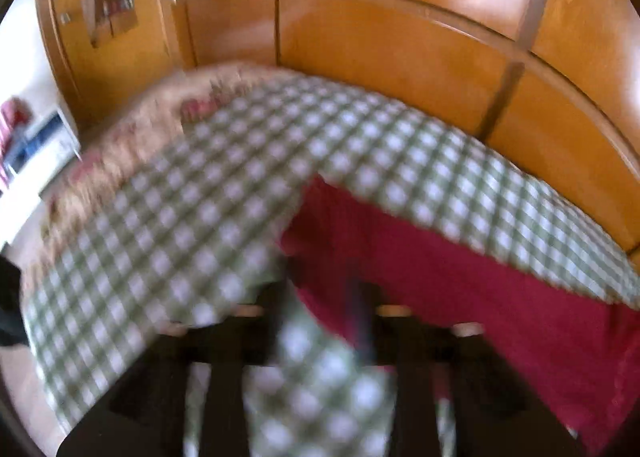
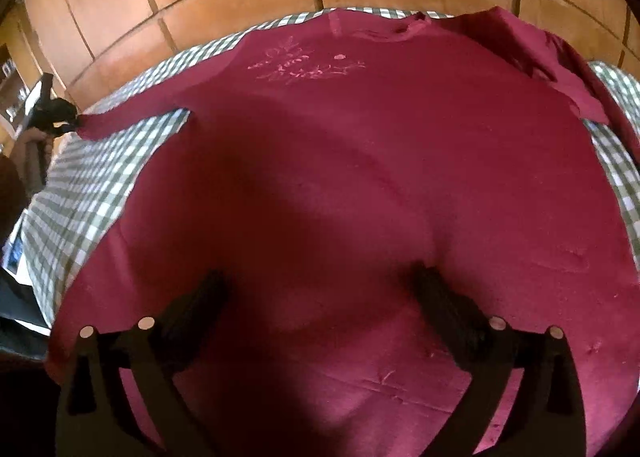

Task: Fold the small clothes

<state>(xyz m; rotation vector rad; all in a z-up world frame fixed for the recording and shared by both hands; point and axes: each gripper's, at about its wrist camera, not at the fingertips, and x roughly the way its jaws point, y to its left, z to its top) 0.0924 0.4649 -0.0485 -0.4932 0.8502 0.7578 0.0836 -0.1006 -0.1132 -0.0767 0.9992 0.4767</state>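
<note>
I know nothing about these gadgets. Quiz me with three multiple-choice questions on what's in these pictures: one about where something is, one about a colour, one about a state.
1. The shirt lies on:
A) a bare wooden floor
B) a checked cloth
C) a metal tray

2. The shirt's colour is:
A) dark red
B) navy blue
C) yellow

3. The right gripper is:
A) clamped shut on a sock
B) holding a hanger
C) wide open over the shirt

Answers:
1 B: green-and-white checks show around the shirt's edges.
2 A: the whole garment is dark red, with a faint pale print near the collar.
3 C: its two fingers stand far apart with only flat fabric between them.
</note>
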